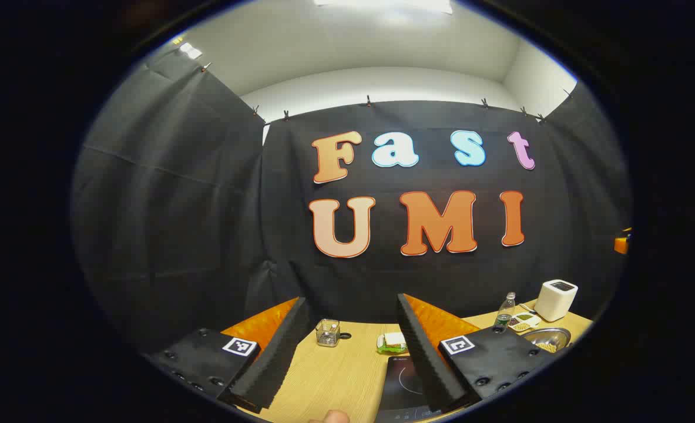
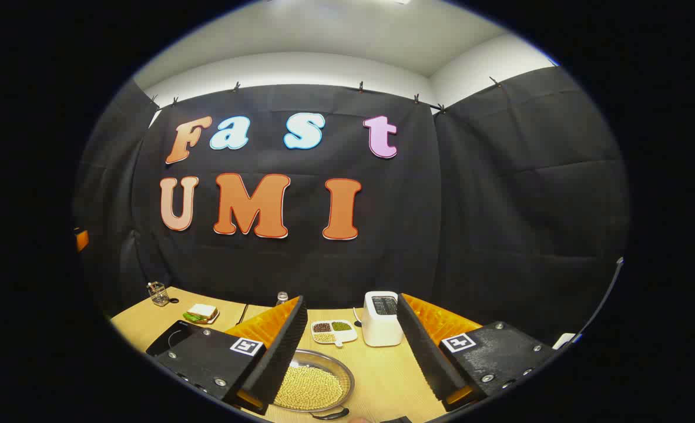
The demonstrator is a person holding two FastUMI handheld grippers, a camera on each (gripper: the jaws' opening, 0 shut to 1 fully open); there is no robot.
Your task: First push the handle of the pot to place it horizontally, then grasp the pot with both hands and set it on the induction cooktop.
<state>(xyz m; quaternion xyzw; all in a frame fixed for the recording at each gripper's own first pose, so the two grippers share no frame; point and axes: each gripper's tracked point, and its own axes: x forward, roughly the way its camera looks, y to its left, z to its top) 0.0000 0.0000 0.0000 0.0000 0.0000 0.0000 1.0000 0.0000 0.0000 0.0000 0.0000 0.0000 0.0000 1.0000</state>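
The round metal pot (image 2: 315, 385), full of pale beans, sits on the wood-grain table (image 2: 382, 376) near the right gripper (image 2: 350, 352), its dark handle (image 2: 329, 415) at the near rim; which way the handle runs I cannot tell. The flat black induction cooktop (image 1: 406, 382) lies left of it, under the left gripper (image 1: 353, 352). Both grippers' jaws are spread, empty. A white toaster (image 2: 382, 317) stands beyond.

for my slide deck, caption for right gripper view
Open right gripper above round metal pot of yellow beans on wooden table.
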